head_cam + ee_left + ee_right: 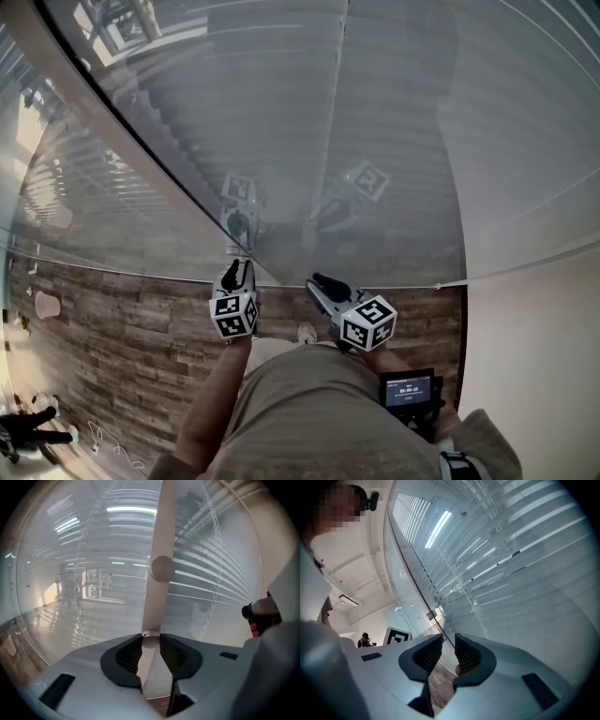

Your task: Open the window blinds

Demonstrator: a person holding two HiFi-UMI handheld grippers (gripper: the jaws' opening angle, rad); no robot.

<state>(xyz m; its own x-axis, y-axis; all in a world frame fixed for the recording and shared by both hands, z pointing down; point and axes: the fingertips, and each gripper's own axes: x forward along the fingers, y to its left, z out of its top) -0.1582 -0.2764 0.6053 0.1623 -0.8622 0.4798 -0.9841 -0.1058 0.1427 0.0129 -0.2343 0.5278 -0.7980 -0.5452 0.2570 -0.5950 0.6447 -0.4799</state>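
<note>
The slatted window blinds (281,112) hang behind a glass pane in front of me, their slats lying close over one another (511,573). A cream tilt wand (159,550) with a round knob partway up hangs in front of the blinds (220,578). In the left gripper view its lower end sits between my left gripper's (150,649) pads, which press on it from both sides. In the head view the left gripper (239,274) points up at the glass. My right gripper (323,281) is held beside it, jaws a narrow gap apart (448,654) with nothing between them.
Wood-look flooring (122,328) runs along the foot of the glass. A white wall (539,356) stands at the right. A small device with a lit screen (408,389) hangs by my right side. Both grippers are reflected in the pane (366,180). A person stands far off at the left (28,427).
</note>
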